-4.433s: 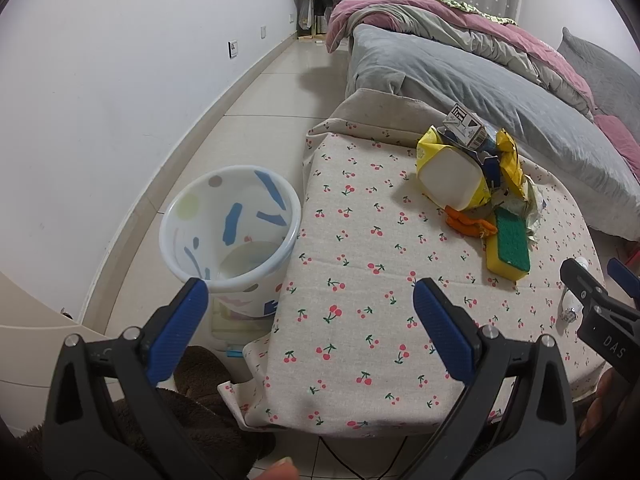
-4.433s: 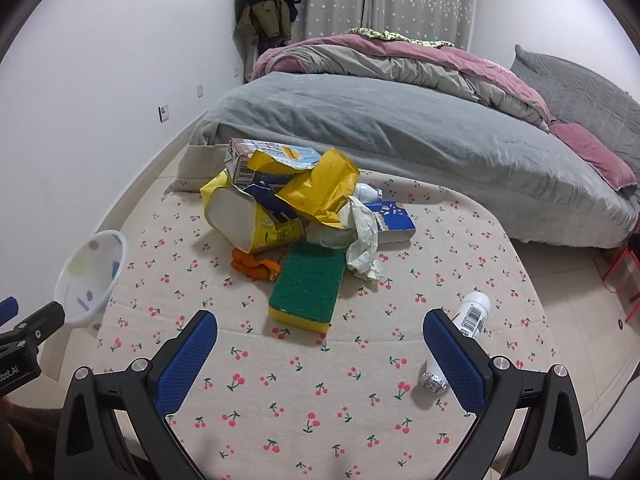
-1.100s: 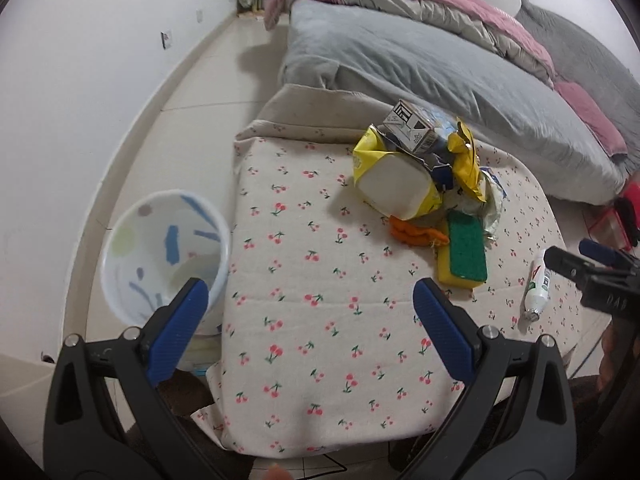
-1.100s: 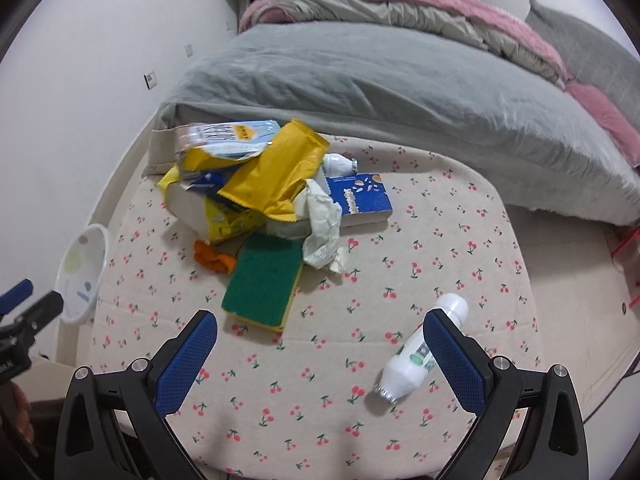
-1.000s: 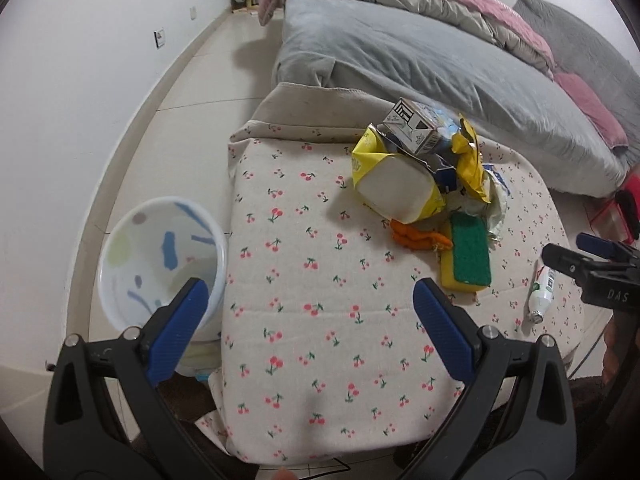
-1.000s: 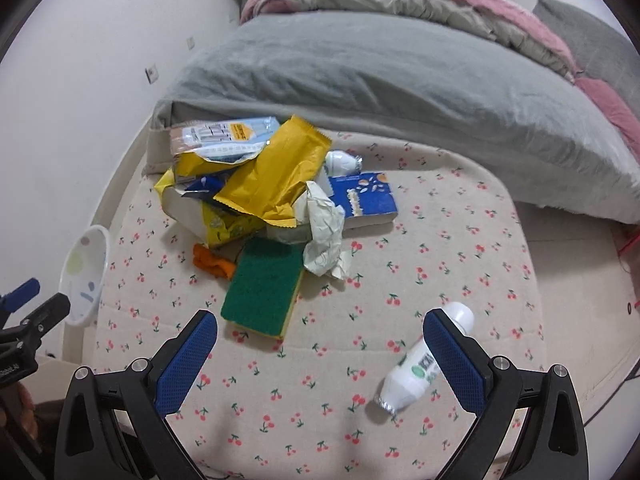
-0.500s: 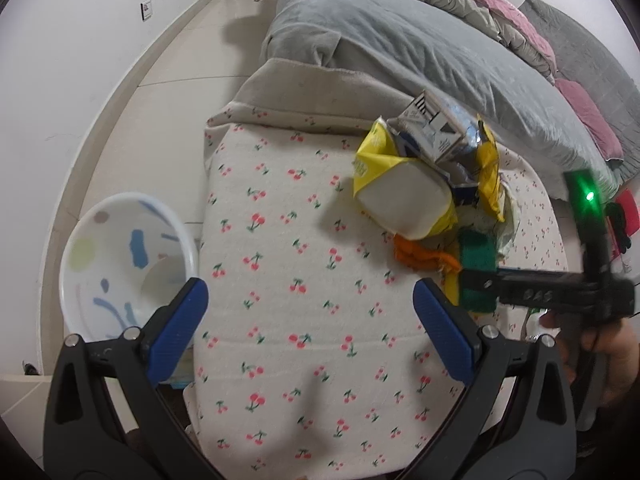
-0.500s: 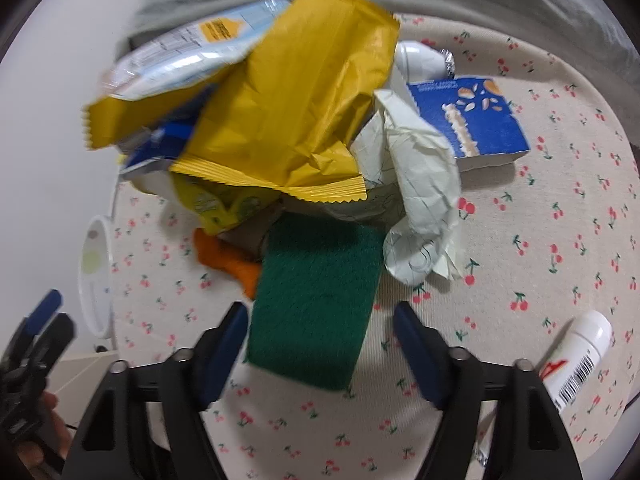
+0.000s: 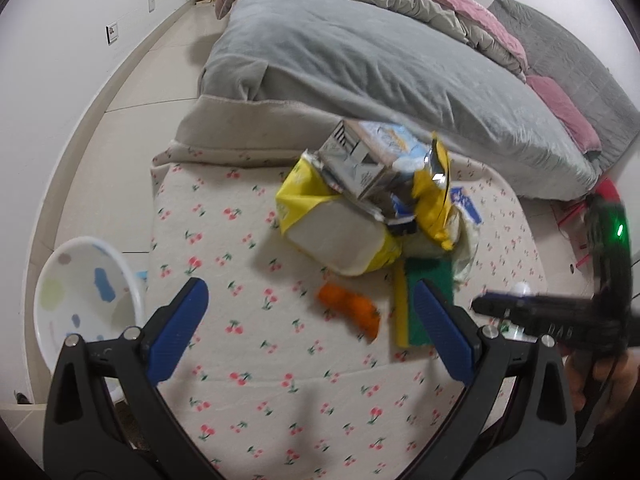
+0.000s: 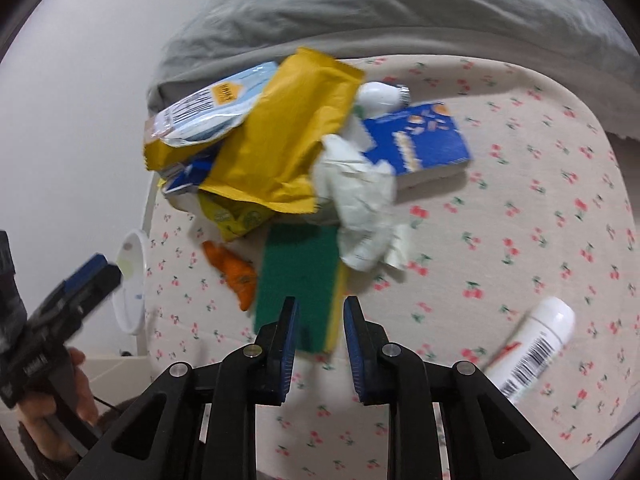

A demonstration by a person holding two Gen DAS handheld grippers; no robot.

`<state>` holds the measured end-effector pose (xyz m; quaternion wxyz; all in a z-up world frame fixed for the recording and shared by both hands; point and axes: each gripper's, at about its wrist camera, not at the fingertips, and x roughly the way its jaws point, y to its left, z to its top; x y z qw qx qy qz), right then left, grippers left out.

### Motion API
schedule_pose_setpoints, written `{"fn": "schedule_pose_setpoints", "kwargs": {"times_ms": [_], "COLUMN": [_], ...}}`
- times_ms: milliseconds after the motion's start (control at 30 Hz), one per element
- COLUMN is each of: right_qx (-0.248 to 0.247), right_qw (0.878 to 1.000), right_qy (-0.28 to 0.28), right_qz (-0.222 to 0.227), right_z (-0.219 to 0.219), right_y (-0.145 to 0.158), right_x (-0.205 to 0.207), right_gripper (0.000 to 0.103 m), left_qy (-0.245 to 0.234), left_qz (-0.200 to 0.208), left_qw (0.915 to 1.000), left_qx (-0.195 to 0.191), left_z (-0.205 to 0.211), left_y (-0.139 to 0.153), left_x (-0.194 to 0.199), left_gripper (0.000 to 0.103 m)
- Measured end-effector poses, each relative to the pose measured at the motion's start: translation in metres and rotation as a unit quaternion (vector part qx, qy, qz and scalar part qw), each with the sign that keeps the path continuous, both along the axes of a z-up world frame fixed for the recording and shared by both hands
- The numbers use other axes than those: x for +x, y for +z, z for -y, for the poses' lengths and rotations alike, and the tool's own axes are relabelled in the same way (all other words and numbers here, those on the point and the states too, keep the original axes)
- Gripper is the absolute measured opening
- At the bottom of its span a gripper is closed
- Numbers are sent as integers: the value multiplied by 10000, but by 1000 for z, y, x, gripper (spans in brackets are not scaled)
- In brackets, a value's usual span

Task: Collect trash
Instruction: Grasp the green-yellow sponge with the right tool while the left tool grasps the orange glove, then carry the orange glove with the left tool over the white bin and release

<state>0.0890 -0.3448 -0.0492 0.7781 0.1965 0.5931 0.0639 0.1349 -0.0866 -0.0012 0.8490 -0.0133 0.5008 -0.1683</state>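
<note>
A grey-covered bed [image 9: 380, 64] fills the far side of the room, with pink bedding bunched along its far edge. In front of it stands a table under a cherry-print cloth [image 9: 248, 344], and on the floor at the table's left edge sits a white bin [image 9: 80, 300] with coloured blotches.

The trash lies heaped on the far half of the table. A yellow packet with a white face [image 9: 340, 236] lies at the left of the heap, a crumpled carton [image 9: 360, 160] on top of it, a large mustard-yellow bag [image 10: 288, 140] draped over the middle, a blue box [image 10: 420, 144] to the right, and a crumpled white paper [image 10: 360, 208] against the box's near corner. A green-and-yellow sponge [image 10: 304, 280] lies flat at the near edge of the heap, with an orange scrap [image 10: 236, 272] just left of it. A white bottle [image 10: 532, 340] lies on its side, well apart to the near right.

The left gripper [image 9: 312, 328] hovers over the near-left part of the cloth, its blue fingers [image 9: 176, 332] spread wide with nothing between them. The right gripper [image 10: 320, 344] points down at the sponge's near end; its jaws have just been closing and now stand narrowly apart, with the sponge's near edge showing in the gap, though whether the pads press it cannot be told.
</note>
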Motion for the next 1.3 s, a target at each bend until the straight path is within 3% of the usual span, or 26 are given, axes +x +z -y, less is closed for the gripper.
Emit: {"fn": "schedule_pose_setpoints", "kwargs": {"times_ms": [33, 67, 100, 433, 567, 700, 900, 1133, 1300], "right_qx": [-23, -52, -66, -316, -707, -651, -444, -294, -181], "right_qw": [10000, 9998, 9996, 9984, 9960, 9967, 9989, 9993, 9990], "right_qy": [-50, -117, -187, 173, 271, 292, 135, -187, -327], "right_qz": [-71, -138, -194, -443, -468, -386, -14, 153, 231], "right_z": [4, 5, 4, -39, -53, -53, -31, 7, 27], "right_y": [-2, -4, -6, -26, -36, -32, -9, 12, 23], "right_x": [-1, -1, 1, 29, 33, 32, 12, -13, -23], "right_gripper": [38, 56, 66, 66, 63, 57, 57, 57, 57], "left_qy": [50, 104, 151, 342, 366, 342, 317, 246, 312], "left_qz": [0, -2, -7, -187, -262, -571, -1184, -1268, -1306], "left_qw": [10000, 9999, 9998, 9992, 9989, 9978, 9911, 9912, 9905], "left_qx": [-55, -99, -119, 69, 153, -57, -509, -294, -292], "left_z": [-1, -2, -4, -30, -40, -37, -16, 20, 28], "left_y": [1, 2, 1, -10, -16, -26, -49, -65, -71], "left_x": [3, 5, 6, 5, 2, 1, 3, 3, 6], "left_gripper": [102, 102, 102, 102, 102, 102, 86, 63, 61]}}
